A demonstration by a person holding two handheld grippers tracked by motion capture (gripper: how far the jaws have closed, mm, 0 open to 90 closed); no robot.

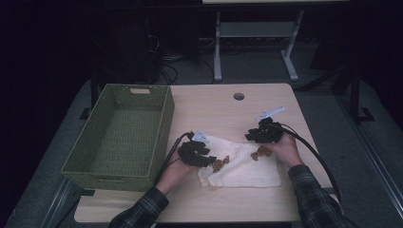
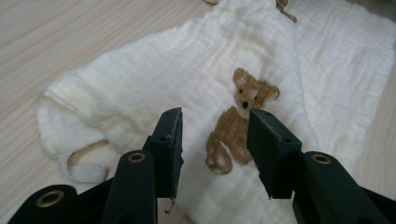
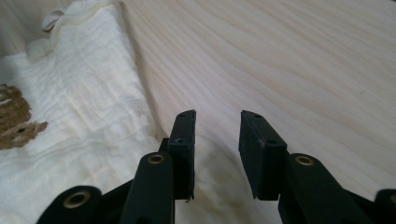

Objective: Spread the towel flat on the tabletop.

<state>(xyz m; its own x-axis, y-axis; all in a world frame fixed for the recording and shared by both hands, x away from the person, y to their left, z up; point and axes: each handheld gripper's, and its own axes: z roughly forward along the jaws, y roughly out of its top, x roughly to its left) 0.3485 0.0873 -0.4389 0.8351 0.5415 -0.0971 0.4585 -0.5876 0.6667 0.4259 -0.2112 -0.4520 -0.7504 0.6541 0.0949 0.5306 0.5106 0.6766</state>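
Observation:
A cream cloth [image 1: 242, 166] printed with brown teddy bears lies rumpled on the pale wooden table [image 1: 223, 111]. My left gripper [image 1: 210, 160] is at the cloth's left end, open. In the left gripper view its jaws [image 2: 215, 126] stand apart on either side of one bear print [image 2: 236, 119] on the cloth [image 2: 154, 70], and no fabric is pinched. My right gripper [image 1: 251, 137] is at the cloth's far right edge, open. In the right gripper view [image 3: 217, 128] its jaws hover where the cloth [image 3: 79, 107] meets bare wood, with nothing between them.
A green woven basket [image 1: 164, 128] stands at the table's left, close to my left hand. A round cable hole [image 1: 239, 96] sits near the far edge. A white hanging loop [image 2: 81, 170] is sewn to the cloth's corner. Bare tabletop stretches beyond the cloth.

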